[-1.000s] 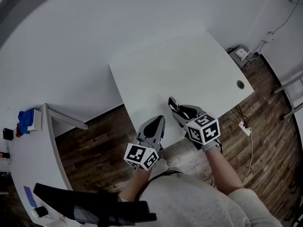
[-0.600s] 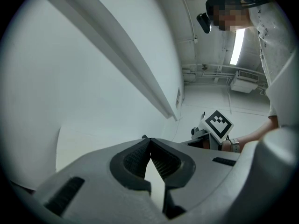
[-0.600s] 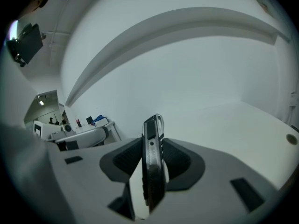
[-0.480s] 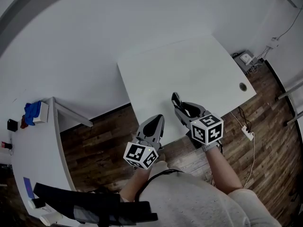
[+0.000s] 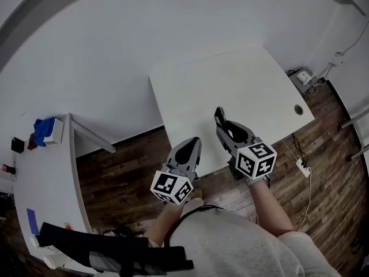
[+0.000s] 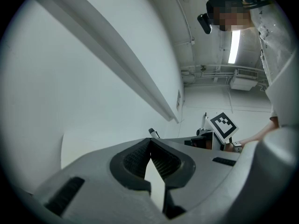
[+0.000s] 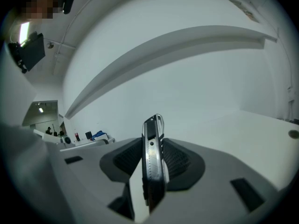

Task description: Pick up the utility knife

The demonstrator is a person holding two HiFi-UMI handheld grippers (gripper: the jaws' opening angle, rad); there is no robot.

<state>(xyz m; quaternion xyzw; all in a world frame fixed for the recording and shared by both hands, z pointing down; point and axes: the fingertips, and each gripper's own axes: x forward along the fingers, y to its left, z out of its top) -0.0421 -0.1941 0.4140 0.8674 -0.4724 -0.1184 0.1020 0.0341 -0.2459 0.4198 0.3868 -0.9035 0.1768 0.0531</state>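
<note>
The utility knife [image 7: 152,160], black with a silver slider, stands on edge between the pads of my right gripper [image 7: 153,148], which is shut on it. In the head view the right gripper [image 5: 222,119] holds the knife [image 5: 219,116] above the near part of the white table [image 5: 253,79]. My left gripper [image 5: 185,150] hovers at the table's near edge, left of the right one, its tips closed together with nothing between them. The left gripper [image 6: 150,146] points toward the wall, with the right gripper's marker cube [image 6: 223,126] to its right.
The table has a cable hole [image 5: 298,109] near its right corner. A second white desk [image 5: 40,178] at the left carries small items, among them a blue thing [image 5: 42,129]. A power strip and cables [image 5: 300,165] lie on the wooden floor at the right.
Both grippers have risen a little, the right one lifting the knife higher over the table. The head view has shifted, so the table sits further right in the picture.
</note>
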